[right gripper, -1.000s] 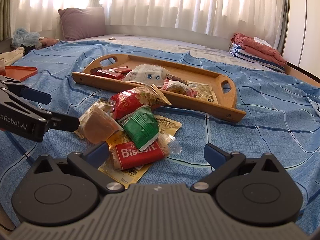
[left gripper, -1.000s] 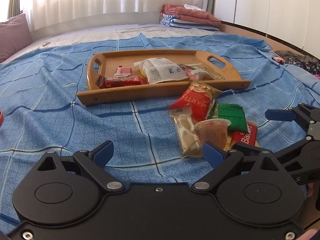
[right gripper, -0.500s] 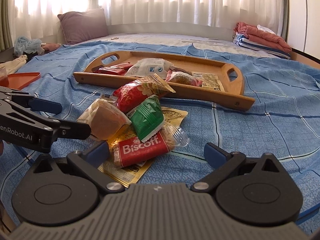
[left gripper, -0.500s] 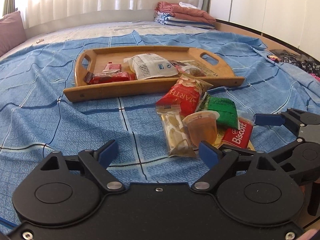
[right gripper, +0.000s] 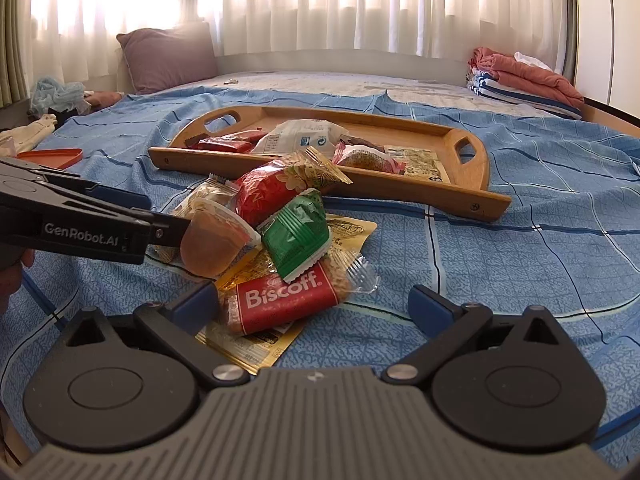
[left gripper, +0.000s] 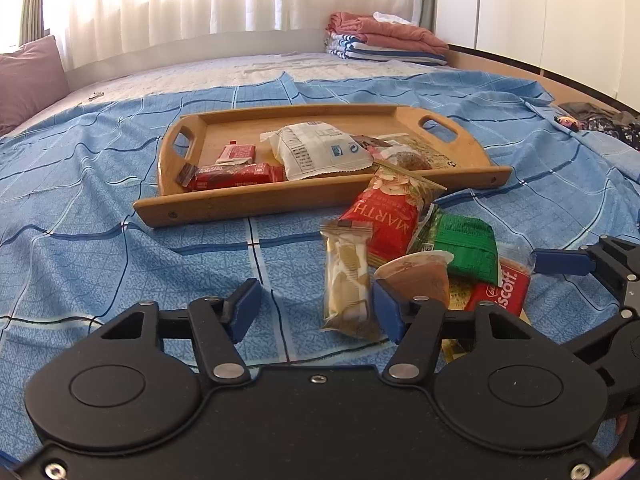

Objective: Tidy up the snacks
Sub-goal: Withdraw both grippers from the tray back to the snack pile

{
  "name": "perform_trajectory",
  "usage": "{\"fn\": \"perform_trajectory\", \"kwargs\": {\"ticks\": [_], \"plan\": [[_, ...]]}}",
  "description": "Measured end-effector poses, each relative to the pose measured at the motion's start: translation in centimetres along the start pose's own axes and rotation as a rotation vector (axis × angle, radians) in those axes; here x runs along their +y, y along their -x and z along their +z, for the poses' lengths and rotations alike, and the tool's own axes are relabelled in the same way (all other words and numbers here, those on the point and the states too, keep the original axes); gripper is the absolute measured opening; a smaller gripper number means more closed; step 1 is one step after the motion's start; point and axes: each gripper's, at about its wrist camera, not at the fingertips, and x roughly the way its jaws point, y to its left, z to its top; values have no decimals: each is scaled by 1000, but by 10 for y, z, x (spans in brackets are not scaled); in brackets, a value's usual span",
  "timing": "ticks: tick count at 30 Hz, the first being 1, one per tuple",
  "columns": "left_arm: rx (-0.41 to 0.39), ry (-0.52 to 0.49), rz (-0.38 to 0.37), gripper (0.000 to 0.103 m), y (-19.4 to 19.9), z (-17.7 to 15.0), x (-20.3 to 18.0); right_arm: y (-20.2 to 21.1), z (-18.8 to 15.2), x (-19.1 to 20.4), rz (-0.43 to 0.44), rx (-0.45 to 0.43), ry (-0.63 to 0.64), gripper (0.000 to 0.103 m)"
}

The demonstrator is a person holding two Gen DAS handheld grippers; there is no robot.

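Note:
A pile of snacks lies on the blue bedcover in front of a wooden tray (left gripper: 256, 204) (right gripper: 360, 188): a clear wafer packet (left gripper: 346, 276), a brown jelly cup (left gripper: 416, 276) (right gripper: 212, 244), a red nut bag (left gripper: 388, 212), a green packet (right gripper: 296, 232) and a red Biscoff packet (right gripper: 284, 300). My left gripper (left gripper: 316, 308) (right gripper: 156, 212) is closing. The wafer packet's near end lies between its jaws, untouched on the left side. Its right finger sits against the cup. My right gripper (right gripper: 314, 300) (left gripper: 516, 292) stands open around the Biscoff packet. The tray holds red bars (left gripper: 236, 174) and a white packet (left gripper: 316, 152).
Folded towels (left gripper: 384, 40) are stacked at the far right of the bed, and a purple pillow (right gripper: 168, 56) leans at the far left. An orange lid (right gripper: 50, 156) and loose clothes lie off to the left. White wardrobe doors stand on the right.
The left gripper's jaws have narrowed from wide, and it has edged up to the jelly cup and wafer packet. The right gripper stays wide, slightly closer to the Biscoff packet.

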Motion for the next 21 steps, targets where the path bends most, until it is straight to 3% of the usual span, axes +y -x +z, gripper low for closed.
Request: {"fn": "perform_trajectory", "kwargs": {"ticks": [4, 11, 21], "plan": [[-3, -4, -2, 49, -4, 2, -5, 0, 0, 0, 0, -2, 1, 103], [2, 8, -39, 24, -4, 3, -10, 1, -1, 1, -2, -8, 2, 103], [2, 16, -43, 21, 3, 9, -9, 8, 8, 12, -25, -13, 83, 103]]}}
